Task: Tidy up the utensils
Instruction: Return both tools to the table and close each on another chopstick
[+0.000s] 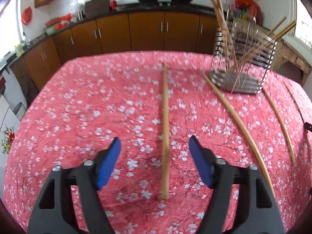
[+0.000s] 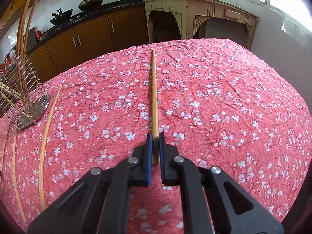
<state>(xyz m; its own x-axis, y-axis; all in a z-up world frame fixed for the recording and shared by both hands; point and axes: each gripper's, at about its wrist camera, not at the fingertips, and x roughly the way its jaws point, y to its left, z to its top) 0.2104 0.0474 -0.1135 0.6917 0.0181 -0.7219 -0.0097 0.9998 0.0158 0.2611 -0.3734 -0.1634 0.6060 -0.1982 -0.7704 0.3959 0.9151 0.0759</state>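
Several wooden chopsticks lie on the pink flowered tablecloth. In the left wrist view my left gripper point(image 1: 155, 143) is open, its blue pads on either side of one chopstick point(image 1: 165, 128) that lies flat between them, untouched. Two more chopsticks point(image 1: 237, 124) point(image 1: 278, 122) lie to the right. A steel wire utensil holder point(image 1: 243, 58) at the far right holds several chopsticks. In the right wrist view my right gripper point(image 2: 155, 136) is shut on the thick end of a chopstick point(image 2: 154, 97) that points away. The holder point(image 2: 25, 99) stands at the left.
The tablecloth point(image 1: 78, 107) covers the whole table. Brown kitchen cabinets point(image 1: 136, 33) with a dark counter and woks stand behind it. A cream wooden side table point(image 2: 195, 15) stands beyond the far right edge. Loose chopsticks point(image 2: 46, 146) lie left of my right gripper.
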